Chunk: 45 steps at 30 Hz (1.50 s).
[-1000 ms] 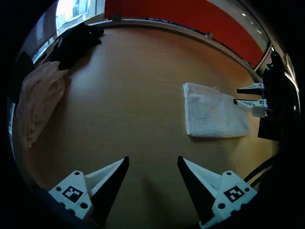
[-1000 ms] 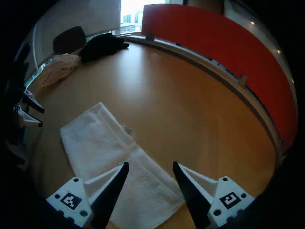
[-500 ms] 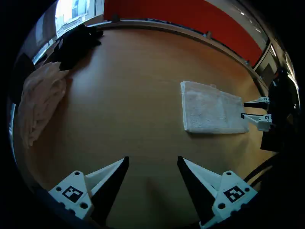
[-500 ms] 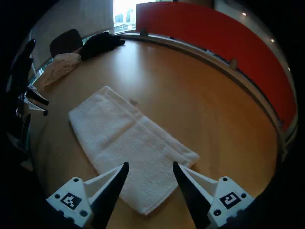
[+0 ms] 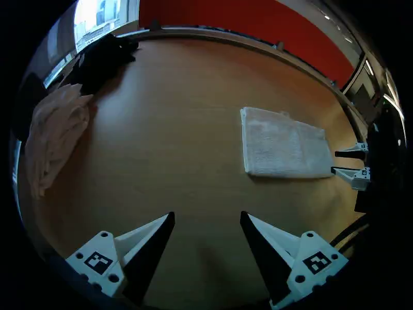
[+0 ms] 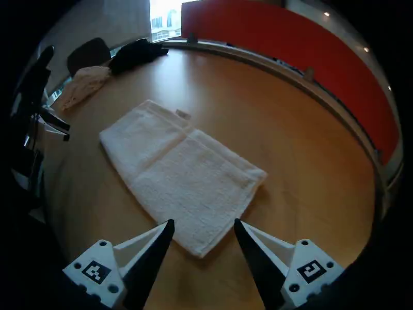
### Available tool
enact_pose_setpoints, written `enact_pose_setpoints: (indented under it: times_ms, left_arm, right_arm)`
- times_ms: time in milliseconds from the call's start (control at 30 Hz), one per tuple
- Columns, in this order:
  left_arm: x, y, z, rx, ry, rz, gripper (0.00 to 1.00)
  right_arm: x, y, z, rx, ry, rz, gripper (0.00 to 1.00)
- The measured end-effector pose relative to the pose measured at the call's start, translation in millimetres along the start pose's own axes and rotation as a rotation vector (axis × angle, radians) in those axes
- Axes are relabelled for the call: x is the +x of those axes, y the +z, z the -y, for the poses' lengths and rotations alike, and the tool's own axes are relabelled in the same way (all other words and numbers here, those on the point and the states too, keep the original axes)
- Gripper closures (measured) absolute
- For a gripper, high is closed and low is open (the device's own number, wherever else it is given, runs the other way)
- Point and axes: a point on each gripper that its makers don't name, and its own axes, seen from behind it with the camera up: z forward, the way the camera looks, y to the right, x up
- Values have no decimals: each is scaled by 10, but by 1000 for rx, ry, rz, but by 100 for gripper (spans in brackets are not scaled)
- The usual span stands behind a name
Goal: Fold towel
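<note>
A white towel [image 5: 283, 144] [image 6: 180, 170] lies folded into a flat rectangle on the wooden table [image 5: 175, 129] [image 6: 289, 155]. My right gripper [image 6: 204, 232] stands open just short of the towel's near corner, with nothing between its fingers. In the left gripper view the right gripper [image 5: 343, 161] sits at the towel's right end, apart from it. My left gripper [image 5: 206, 222] is open over bare wood, well away from the towel. In the right gripper view the left gripper [image 6: 57, 129] shows at the far left edge.
A cream cloth [image 5: 51, 134] [image 6: 85, 82] and a black garment [image 5: 103, 54] [image 6: 137, 51] lie bunched at the table's far end. A red partition [image 5: 248, 20] [image 6: 289, 46] runs along the table's back edge. A dark chair back [image 6: 90, 51] stands beyond the cloths.
My right gripper has drawn back off the towel, from over it to just short of its near corner. The left gripper has barely moved.
</note>
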Motion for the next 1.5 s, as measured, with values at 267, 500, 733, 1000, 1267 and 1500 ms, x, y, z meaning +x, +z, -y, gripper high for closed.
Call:
enact_pose_setpoints:
  times_ms: [267, 500, 733, 1000, 1267, 1500]
  left_arm:
    - [-24, -7, -22, 1, 2, 1, 6]
    - [-44, -23, -28, 2, -2, 2, 6]
    - [-67, -32, -17, 4, -7, 3, 6]
    - [-79, -31, -22, 5, -5, 5, 6]
    - [-76, -26, -23, 6, -2, 5, 6]
    - [-67, -17, -33, 4, 1, 6, 6]
  right_arm:
    - [-175, -7, 32, 9, -8, 21, 16]
    - [-315, -8, 36, 18, -13, 44, 32]
    - [-375, -14, 40, 35, -6, 52, 42]
    - [-396, -17, 52, 53, 0, 56, 59]
    - [-395, -10, 54, 62, 5, 45, 77]
    - [-390, -7, 41, 59, 2, 42, 94]
